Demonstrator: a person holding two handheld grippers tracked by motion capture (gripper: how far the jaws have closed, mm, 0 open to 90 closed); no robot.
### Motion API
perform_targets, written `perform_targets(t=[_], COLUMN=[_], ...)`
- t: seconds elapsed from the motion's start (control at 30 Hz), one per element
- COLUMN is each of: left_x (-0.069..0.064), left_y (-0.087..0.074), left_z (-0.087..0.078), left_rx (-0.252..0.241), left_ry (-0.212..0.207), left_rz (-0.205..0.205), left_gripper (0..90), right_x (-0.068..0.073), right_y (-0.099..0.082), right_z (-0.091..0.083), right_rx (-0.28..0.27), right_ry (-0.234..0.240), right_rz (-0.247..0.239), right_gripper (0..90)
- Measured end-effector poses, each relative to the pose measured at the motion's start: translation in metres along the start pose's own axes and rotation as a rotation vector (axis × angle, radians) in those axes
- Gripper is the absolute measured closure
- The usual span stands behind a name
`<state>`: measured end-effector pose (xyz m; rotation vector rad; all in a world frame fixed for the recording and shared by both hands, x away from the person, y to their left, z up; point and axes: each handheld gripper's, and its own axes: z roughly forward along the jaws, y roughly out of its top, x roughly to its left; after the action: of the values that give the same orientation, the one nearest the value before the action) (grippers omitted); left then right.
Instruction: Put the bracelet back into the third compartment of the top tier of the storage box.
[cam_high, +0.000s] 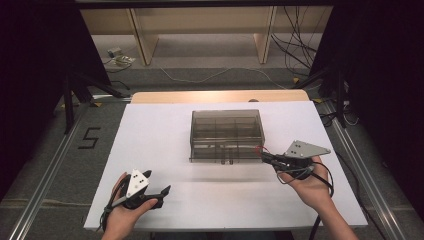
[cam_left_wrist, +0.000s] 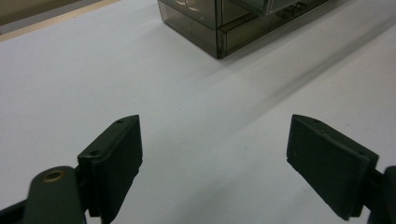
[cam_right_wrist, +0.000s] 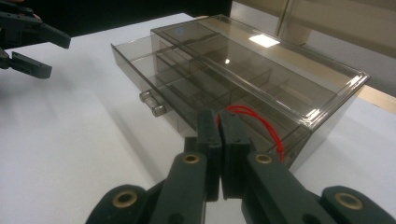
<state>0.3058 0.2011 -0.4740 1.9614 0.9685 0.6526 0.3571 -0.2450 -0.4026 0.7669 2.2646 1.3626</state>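
At the left, the left gripper (cam_high: 150, 192) is held low over the near left part of the white table (cam_high: 165, 130), close to its front edge. Its jaws are spread wide, with nothing between them; in the left gripper view only bare white surface is seen in the gap. A broad stretch of open table lies between this gripper and the box, and more bare surface runs along the front edge toward the right.

In the middle, a smoky transparent organiser box (cam_high: 226, 134) is set flat on the table, somewhat toward the far side. Its interior is divided into compartments, a clear lid is seen on top, and a shallow drawer (cam_right_wrist: 154, 88) with two small knobs (cam_right_wrist: 153, 103) is drawn slightly out of the near face.

At the right, the right gripper (cam_high: 264, 156) is held at the box's near right corner. Its jaws are pressed together on a thin red rubber band (cam_right_wrist: 261, 122), whose loop is seen arching against the box's corner.

Beyond the table a wooden strip, grey floor (cam_high: 45, 145) marked with a "5" (cam_high: 89, 137), loose cables (cam_high: 295, 45) and wooden furniture legs are seen.
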Motion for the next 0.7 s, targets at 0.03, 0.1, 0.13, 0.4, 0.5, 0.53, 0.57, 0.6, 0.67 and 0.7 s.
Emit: perform_targets(t=[0.03, 0.1, 0.13, 0.4, 0.5, 0.53, 0.57, 0.6, 0.67, 0.7], left_x=[0.0000, 0.0001, 0.0001, 0.0000, 0.0003, 0.0003, 0.0003, 0.0001, 0.0000, 0.0000], left_y=[0.0000, -0.0001, -0.0001, 0.0001, 0.0001, 0.0000, 0.0000, 0.0000, 0.0001, 0.0001], left_z=[-0.0001, 0.0000, -0.0001, -0.0001, -0.0001, -0.0001, -0.0001, -0.0001, -0.0002, -0.0002], left_rx=[0.000, -0.001, 0.000, -0.001, 0.000, 0.000, 0.000, -0.001, -0.002, -0.002], left_ry=[0.000, 0.000, 0.001, 0.001, 0.002, 0.002, 0.001, 0.001, 0.002, 0.002], left_rz=[0.000, -0.001, -0.001, -0.001, -0.001, -0.001, -0.001, -0.001, -0.001, -0.001], left_gripper=[18.1, 18.1, 18.1, 18.1, 18.1, 18.1, 18.1, 18.1, 18.1, 18.1], right_x=[0.0001, 0.0005, 0.0006, 0.0022, 0.0029, 0.0030, 0.0033, 0.0036, 0.0038, 0.0039], right_y=[0.0003, 0.0008, 0.0013, 0.0048, 0.0058, 0.0062, 0.0066, 0.0073, 0.0077, 0.0080], right_z=[0.0004, 0.0013, 0.0022, 0.0050, 0.0061, 0.0066, 0.0069, 0.0078, 0.0081, 0.0085], right_rx=[0.002, 0.004, 0.004, 0.002, 0.004, 0.004, 0.005, 0.003, 0.004, 0.004], right_ry=[0.001, 0.003, 0.005, 0.014, 0.016, 0.017, 0.018, 0.020, 0.021, 0.021], right_rz=[-0.001, -0.002, -0.004, -0.007, -0.011, -0.012, -0.011, -0.012, -0.012, -0.013], right_gripper=[88.4, 88.5, 88.5, 88.5, 88.5, 88.4, 88.4, 88.5, 88.4, 88.5])
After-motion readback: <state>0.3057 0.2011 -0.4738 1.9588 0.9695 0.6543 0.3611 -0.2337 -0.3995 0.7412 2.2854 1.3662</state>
